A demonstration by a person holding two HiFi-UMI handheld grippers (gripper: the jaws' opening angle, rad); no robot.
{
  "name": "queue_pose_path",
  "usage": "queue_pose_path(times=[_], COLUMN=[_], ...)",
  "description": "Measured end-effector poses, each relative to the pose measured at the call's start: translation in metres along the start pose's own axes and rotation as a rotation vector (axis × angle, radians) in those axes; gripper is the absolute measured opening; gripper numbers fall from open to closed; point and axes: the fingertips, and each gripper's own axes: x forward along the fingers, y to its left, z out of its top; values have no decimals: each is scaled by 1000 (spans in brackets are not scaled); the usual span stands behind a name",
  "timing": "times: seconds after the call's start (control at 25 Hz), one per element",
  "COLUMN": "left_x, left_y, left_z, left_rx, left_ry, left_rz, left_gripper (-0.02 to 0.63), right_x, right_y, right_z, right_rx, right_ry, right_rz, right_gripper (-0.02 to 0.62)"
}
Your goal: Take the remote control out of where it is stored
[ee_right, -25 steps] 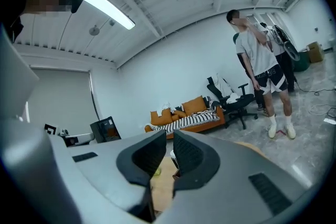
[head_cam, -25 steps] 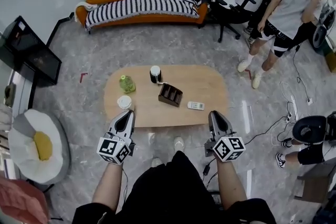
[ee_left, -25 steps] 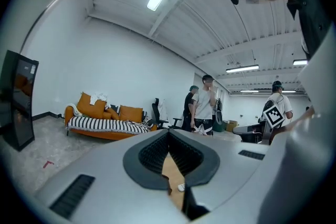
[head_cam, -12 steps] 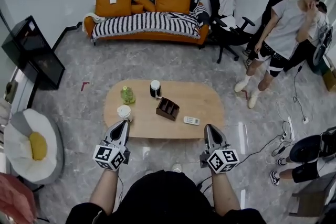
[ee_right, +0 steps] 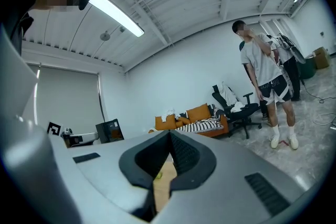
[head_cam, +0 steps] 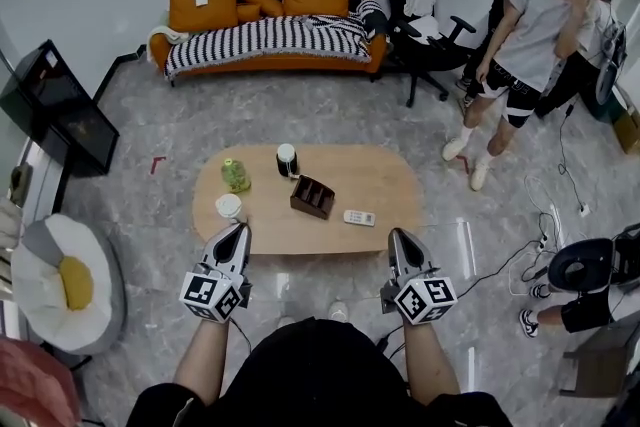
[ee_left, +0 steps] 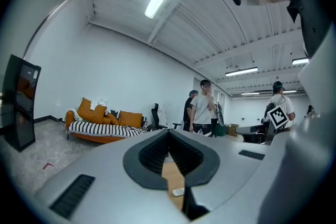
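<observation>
Both hand-held grippers, left (head_cam: 240,228) and right (head_cam: 398,234), have drawn back off the table (head_cam: 385,183).

White remote (head_cam: 359,217), laid flat on table (head_cam: 400,180), just outside brown holder (head_cam: 312,197), at its 4 o'clock

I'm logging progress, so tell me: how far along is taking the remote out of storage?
Looks done: the remote lies flat on the table, beside the brown holder, not in it. In hand: nothing; the left gripper and right gripper are both shut, empty. Left: apparently nothing.
</observation>
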Motion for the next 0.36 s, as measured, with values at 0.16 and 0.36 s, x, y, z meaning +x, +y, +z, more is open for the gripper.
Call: queue_pose_path(times=[0.16, 0.36], left_x=[2, -2], left_y=[-5, -9], left_z=[1, 1], left_rx=[14, 13], left_ry=[-2, 9], left_rz=[-5, -4], left_gripper=[6, 6], right_x=[-1, -2], right_y=[-1, 1], right_z=[2, 5], right_rx=[-4, 4], right_ry=[-9, -7], right_rz=[10, 17], right_gripper=[6, 7])
